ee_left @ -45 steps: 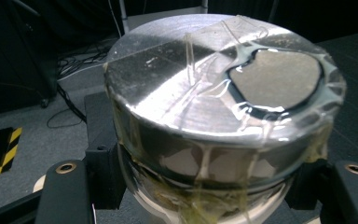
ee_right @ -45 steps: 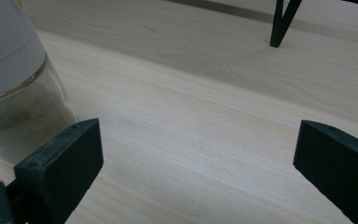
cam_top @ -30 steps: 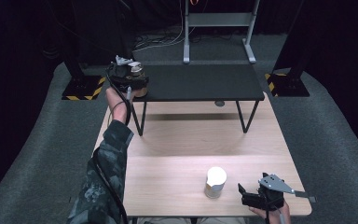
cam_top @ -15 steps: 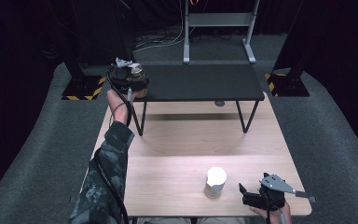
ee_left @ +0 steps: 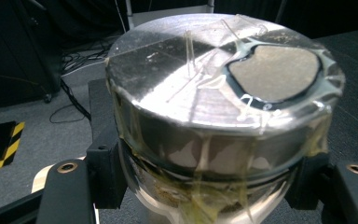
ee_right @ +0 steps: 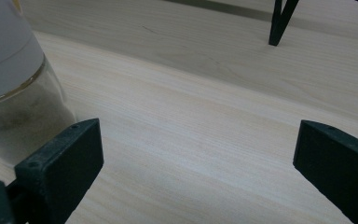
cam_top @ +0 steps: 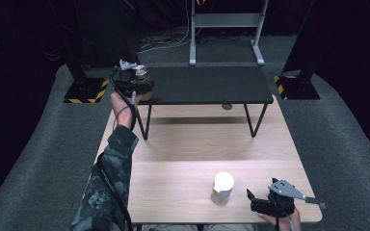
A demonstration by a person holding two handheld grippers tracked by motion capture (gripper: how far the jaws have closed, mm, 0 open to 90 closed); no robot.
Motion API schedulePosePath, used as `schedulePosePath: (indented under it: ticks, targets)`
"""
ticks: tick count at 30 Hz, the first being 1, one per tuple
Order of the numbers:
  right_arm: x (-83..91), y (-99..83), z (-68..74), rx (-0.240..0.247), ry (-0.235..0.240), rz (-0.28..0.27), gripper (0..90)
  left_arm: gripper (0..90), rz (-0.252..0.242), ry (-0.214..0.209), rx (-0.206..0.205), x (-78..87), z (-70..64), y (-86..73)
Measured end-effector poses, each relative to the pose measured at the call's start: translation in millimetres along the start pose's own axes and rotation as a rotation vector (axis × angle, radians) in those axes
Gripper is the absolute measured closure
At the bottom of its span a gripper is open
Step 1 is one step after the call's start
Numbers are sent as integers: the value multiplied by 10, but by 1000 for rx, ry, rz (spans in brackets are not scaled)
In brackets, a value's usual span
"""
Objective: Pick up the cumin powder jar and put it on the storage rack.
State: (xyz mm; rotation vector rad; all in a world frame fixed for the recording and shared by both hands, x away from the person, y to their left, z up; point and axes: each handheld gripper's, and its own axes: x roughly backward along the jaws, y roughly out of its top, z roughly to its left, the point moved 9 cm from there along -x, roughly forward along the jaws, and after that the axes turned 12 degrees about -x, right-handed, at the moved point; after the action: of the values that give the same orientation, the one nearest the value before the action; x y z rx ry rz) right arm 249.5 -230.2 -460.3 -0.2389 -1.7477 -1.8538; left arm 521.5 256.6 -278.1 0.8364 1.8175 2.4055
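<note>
My left gripper (cam_top: 138, 83) is held out at the left end of the black raised shelf (cam_top: 207, 84), shut on a jar with a silver metal lid (cam_top: 141, 72). In the left gripper view the jar (ee_left: 214, 102) is big and close, its lid strapped with clear tape, and the jaws press on its sides. My right gripper (cam_top: 252, 202) rests low at the table's front right, open, jaws pointing left. A second jar with a white lid (cam_top: 222, 186) stands just left of it; the right gripper view shows that jar (ee_right: 9, 84) beside the left jaw, outside the gap of the right gripper (ee_right: 200, 158).
The shelf stands on thin black legs (cam_top: 253, 120) over the far half of the wooden table (cam_top: 197, 144). Grey carpet surrounds the table, with yellow-black striped bases (cam_top: 84, 91) at the back corners and a metal stand (cam_top: 226, 29) behind.
</note>
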Motion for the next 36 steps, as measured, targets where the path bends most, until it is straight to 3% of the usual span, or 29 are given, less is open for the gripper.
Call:
schedulePosePath:
  ticks: [20,29,36]
  targets:
    - [13,6,-2,-2,-1,-3,3,300,14,-2,-18,16,5,20]
    - [4,5,11,4,2,-2,3,66,17,5,-40,91,-4,34]
    - [-7,4,26,5,5,2,3,14,63,10,-67,186,-44,9]
